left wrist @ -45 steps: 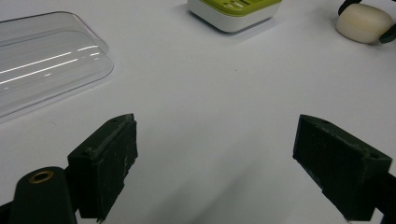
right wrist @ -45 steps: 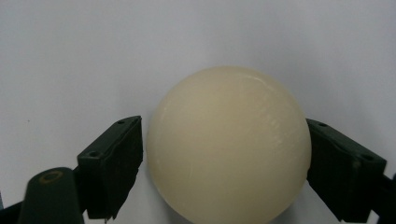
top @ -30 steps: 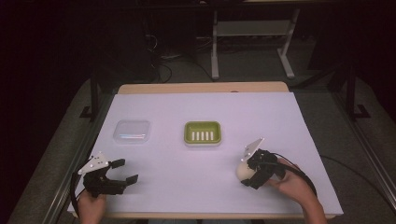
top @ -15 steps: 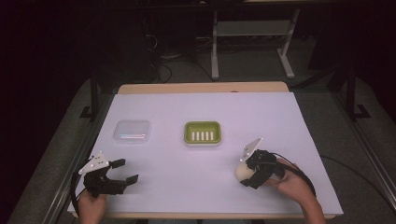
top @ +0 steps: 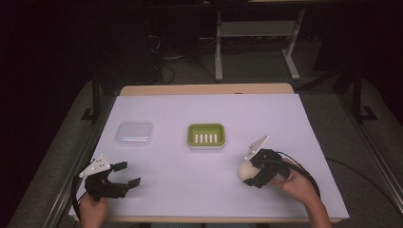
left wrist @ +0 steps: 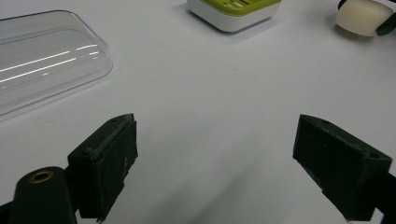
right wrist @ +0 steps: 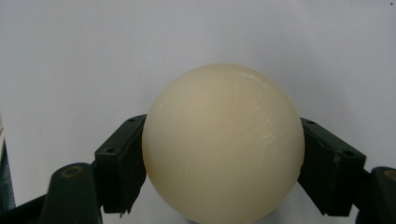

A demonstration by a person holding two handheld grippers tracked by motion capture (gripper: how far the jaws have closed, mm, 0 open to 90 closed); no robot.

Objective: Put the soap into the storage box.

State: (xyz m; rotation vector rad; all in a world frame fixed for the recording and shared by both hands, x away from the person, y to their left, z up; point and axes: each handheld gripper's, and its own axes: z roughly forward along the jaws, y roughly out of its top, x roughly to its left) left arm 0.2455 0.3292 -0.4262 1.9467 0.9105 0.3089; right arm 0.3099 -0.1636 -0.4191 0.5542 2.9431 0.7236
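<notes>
Right hand-held gripper clenched on cream ball, ball between its jaws, touching both.

Both grippers black: left gripper and right gripper each w/ a pale grey three-cornered plate on top and a black cable trailing back. Jaws are blocky black pads w/ small screw holes; brass-coloured rivet at the base.

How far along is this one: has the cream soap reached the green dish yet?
Early stage. Done: the right gripper is shut on the cream soap, jaws pressing both its sides. In hand: the soap sits near the table's right front, apart from the green dish, whose slotted tray is bare. Likely left: carrying the soap to the dish. The left gripper is open, holding nothing; the clear lid lies beside the dish.
</notes>
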